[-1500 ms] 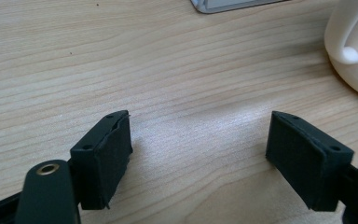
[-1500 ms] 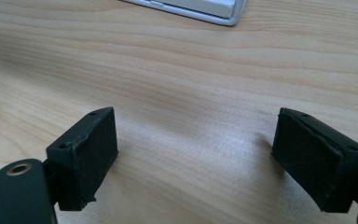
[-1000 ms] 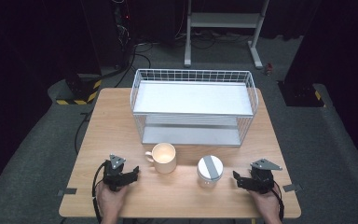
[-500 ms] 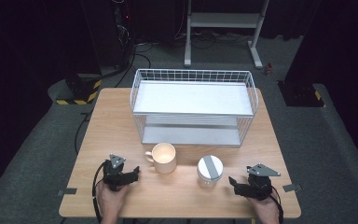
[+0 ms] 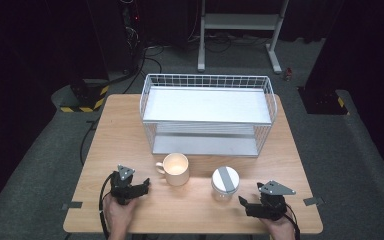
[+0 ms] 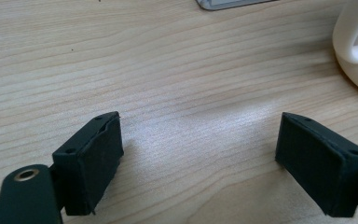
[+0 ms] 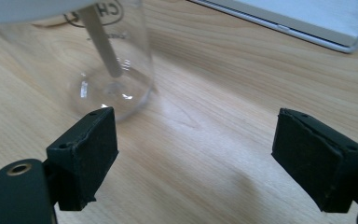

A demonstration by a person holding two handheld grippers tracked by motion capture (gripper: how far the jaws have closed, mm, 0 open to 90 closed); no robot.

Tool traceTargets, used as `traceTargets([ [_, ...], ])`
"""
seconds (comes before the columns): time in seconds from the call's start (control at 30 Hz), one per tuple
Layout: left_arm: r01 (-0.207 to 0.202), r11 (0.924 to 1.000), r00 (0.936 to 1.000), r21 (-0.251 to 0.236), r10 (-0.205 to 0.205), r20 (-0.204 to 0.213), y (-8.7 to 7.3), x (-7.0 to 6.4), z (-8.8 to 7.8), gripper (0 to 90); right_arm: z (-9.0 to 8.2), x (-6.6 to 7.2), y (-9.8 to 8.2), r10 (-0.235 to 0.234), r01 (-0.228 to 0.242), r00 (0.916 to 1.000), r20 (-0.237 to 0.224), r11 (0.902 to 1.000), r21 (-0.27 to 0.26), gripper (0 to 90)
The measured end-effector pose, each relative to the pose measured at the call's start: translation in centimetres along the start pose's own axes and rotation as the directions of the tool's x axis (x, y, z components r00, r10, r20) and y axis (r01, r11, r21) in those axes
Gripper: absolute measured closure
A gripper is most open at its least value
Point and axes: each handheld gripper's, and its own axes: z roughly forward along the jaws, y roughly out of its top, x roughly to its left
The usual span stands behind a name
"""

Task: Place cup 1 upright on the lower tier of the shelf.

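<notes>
A cream mug (image 5: 176, 169) stands on the wooden table (image 5: 117, 130) with its handle to the left. A clear glass jar (image 5: 225, 182) with a white lid stands to its right. My left gripper (image 5: 146, 183) lies left of the mug and points at it; its jaws have just been opening, and they stand open over bare wood (image 6: 200, 158) with the mug's handle (image 6: 357, 53) ahead at the right. Just right of the jar, my right gripper (image 5: 242, 202) is open. In its own view (image 7: 196, 158) the jar (image 7: 116, 60) rises ahead on the left.
A white wire two-shelf rack (image 5: 207, 80) stands at the back middle of the table, close behind the mug and the jar. Its lower shelf edge (image 7: 307, 23) lies ahead of my right gripper. Grey tape tabs (image 5: 312, 201) mark the front corners.
My right gripper has slid left and toward the front edge, closer to the jar. My left hand has stayed in place.
</notes>
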Motion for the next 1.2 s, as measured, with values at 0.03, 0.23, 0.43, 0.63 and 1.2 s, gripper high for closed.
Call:
traceTargets([
  [0.03, 0.000, 1.0000, 1.0000, 0.000, 0.000, 0.000, 0.0, 0.0, 0.0, 14.9, 0.0, 0.1, 0.0, 0.000, 0.000, 1.0000, -0.004, 1.0000, 0.000, 13.8],
  [0.23, 0.000, 1.0000, 1.0000, 0.000, 0.000, 0.000, 0.0, 0.0, 0.0, 14.9, 0.0, 1.1, 0.1, -0.026, 0.026, 0.9988, -0.042, 0.9996, -0.007, 13.6],
  [0.43, 0.000, 1.0000, 1.0000, 0.000, 0.000, 0.000, 0.0, 0.0, 0.0, 14.8, 0.0, 1.7, 0.2, -0.045, 0.044, 0.9967, -0.068, 0.9989, -0.014, 13.4],
  [0.63, 0.000, 1.0000, 1.0000, 0.000, 0.000, 0.000, 0.0, 0.0, 0.0, 14.8, 0.2, 2.4, 0.6, -0.071, 0.069, 0.9926, -0.098, 0.9972, -0.029, 13.0],
  [1.2, -0.001, 1.0000, 1.0000, 0.000, 0.001, 0.000, 0.0, 0.0, 0.0, 14.8, 1.3, 3.8, 2.0, -0.100, 0.093, 0.9862, -0.132, 0.9939, -0.059, 12.5],
])
